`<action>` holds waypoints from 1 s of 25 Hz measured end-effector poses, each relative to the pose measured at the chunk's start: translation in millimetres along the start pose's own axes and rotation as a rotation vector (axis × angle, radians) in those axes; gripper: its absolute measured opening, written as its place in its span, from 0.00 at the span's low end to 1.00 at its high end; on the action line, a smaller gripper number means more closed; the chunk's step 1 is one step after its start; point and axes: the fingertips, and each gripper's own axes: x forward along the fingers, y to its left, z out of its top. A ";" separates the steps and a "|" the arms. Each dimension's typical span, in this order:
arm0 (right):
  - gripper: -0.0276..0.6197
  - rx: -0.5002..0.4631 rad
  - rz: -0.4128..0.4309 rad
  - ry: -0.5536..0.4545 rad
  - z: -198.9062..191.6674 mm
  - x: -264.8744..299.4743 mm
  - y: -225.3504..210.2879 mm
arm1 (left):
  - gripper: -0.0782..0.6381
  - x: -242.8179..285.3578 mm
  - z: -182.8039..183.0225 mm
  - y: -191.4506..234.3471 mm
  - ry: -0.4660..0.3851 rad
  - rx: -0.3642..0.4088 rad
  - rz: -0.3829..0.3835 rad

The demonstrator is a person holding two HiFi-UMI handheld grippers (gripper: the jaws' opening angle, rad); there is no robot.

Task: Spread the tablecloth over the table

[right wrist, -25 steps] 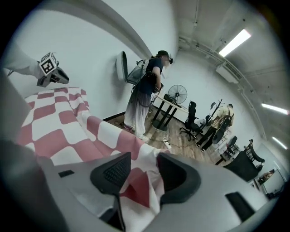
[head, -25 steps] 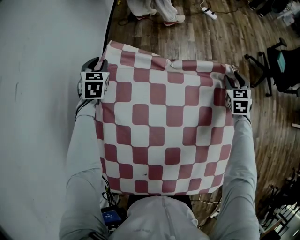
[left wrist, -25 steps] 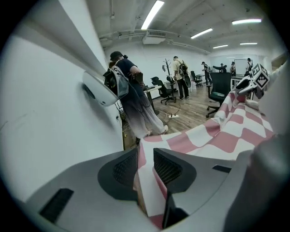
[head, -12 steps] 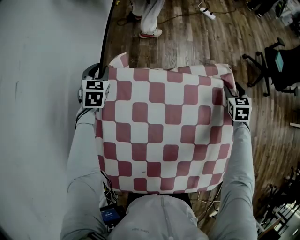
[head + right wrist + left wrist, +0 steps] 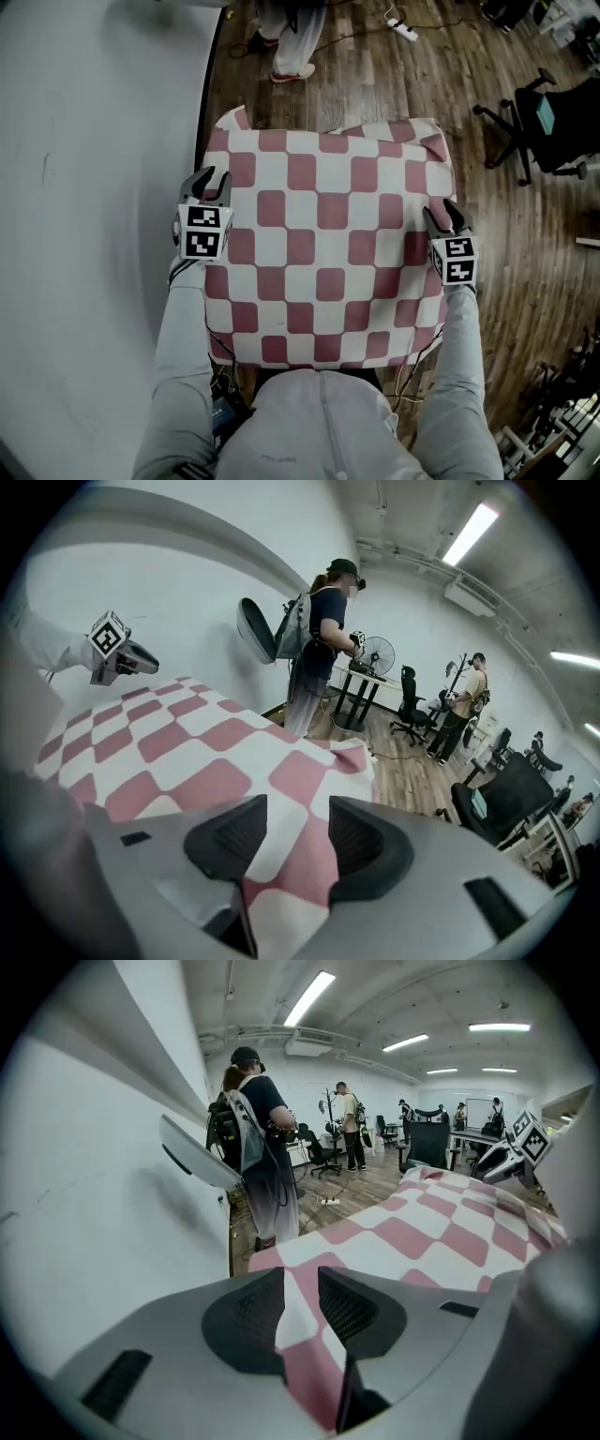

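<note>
Over the table, the checked tablecloth [image 5: 319,253] lies spread and mostly flat. It covers the top so fully that the table itself is hidden, and the edges hang past it above the wooden floor [image 5: 375,66].

The biggest risk is a skew. Both grippers sit on the side edges about halfway along, and a pull from only one side could swing the whole sheet crooked or drag it toward the floor.

The left gripper [image 5: 208,180] rests on the left edge with its jaws only a narrow gap apart. The cloth runs through that gap, though I see no pinch on it. That's the snag to watch: if it lifts straight off, a pad could catch the hem and pull up a ridge.

The right gripper [image 5: 442,212] sits on the opposite edge with its jaws wide. The fabric lies loose between them, not pressed, so there's less chance of a catch there.

The far corners are the smaller worries. The far right corner [image 5: 433,142] is puckered into a fold, and the far left corner [image 5: 234,120] sticks out in a peak. Neither gripper is near them, so they may stay that way.

A person's feet [image 5: 292,56] stand close beyond the far edge (a brush past could tug the overhang).
</note>
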 end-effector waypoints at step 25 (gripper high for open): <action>0.36 0.139 0.210 0.038 -108.1 -52.9 122.4 | 0.27 -69.5 -116.6 -131.0 0.149 -0.091 -0.040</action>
